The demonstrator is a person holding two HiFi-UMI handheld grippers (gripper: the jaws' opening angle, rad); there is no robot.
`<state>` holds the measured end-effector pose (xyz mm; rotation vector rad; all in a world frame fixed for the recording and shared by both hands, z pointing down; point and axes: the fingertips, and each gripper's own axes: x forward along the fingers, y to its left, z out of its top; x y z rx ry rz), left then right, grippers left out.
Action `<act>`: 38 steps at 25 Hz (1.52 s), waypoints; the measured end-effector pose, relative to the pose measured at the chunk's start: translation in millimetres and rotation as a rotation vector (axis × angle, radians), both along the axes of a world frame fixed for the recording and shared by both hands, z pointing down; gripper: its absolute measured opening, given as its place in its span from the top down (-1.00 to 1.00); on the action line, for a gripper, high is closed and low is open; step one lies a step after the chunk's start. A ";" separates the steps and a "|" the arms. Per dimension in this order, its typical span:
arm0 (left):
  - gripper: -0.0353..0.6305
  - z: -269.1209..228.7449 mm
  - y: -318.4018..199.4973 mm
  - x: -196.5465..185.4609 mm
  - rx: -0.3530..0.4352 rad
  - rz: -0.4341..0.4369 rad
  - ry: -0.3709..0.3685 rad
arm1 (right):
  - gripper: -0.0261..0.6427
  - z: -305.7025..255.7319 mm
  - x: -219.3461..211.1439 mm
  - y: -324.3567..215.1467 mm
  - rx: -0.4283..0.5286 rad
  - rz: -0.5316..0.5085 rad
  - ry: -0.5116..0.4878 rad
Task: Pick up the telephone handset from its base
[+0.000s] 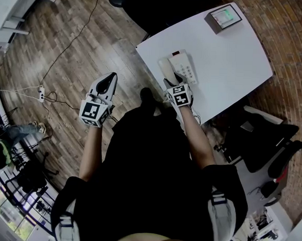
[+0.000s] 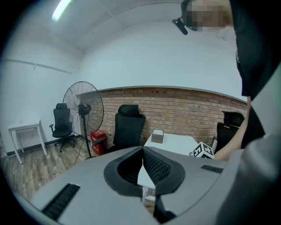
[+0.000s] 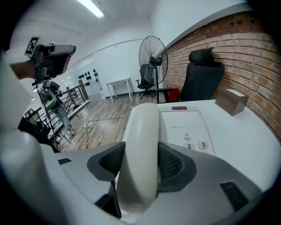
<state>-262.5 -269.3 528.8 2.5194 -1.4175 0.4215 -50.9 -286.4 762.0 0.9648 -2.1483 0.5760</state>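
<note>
Right gripper (image 3: 141, 154): jaws closed round the cream plastic telephone handset (image 3: 140, 145), one ribbed black pad pressed to each side of its middle.
Handset position: lies lengthwise along the left side of the white desk telephone base (image 3: 188, 125), beside the number keys; seen from the head view, it is at the table corner nearest the person. Whether it has left its cradle, cannot tell.
Right gripper, head view: right gripper (image 1: 172, 83) reaches over the table edge, tips at the near end of the handset (image 1: 167, 68).
Left gripper (image 2: 142, 151): jaws together at the tips, nothing between them.
Left gripper, head view: left gripper (image 1: 108, 82) hangs over the wooden plank floor (image 1: 69, 41), well apart from the table.
Table: white rectangular table (image 1: 236, 61); base (image 1: 186, 67) near its front corner, small brown box (image 1: 223, 17) at the far corner.
Surroundings: black office chair (image 3: 202, 74) and black pedestal fan (image 3: 153, 55) by the red brick wall (image 3: 250, 48).
</note>
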 end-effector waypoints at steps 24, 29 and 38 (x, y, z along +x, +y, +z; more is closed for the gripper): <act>0.83 -6.9 14.5 -5.4 0.019 -0.041 0.006 | 0.28 -12.7 2.5 1.7 0.038 0.004 -0.023; 0.83 -8.0 19.4 -1.5 0.020 -0.049 0.007 | 0.28 -18.4 3.5 2.3 0.049 -0.006 -0.032; 0.83 -10.3 31.0 1.1 0.017 -0.081 0.011 | 0.29 -20.4 7.8 3.9 0.009 0.029 -0.105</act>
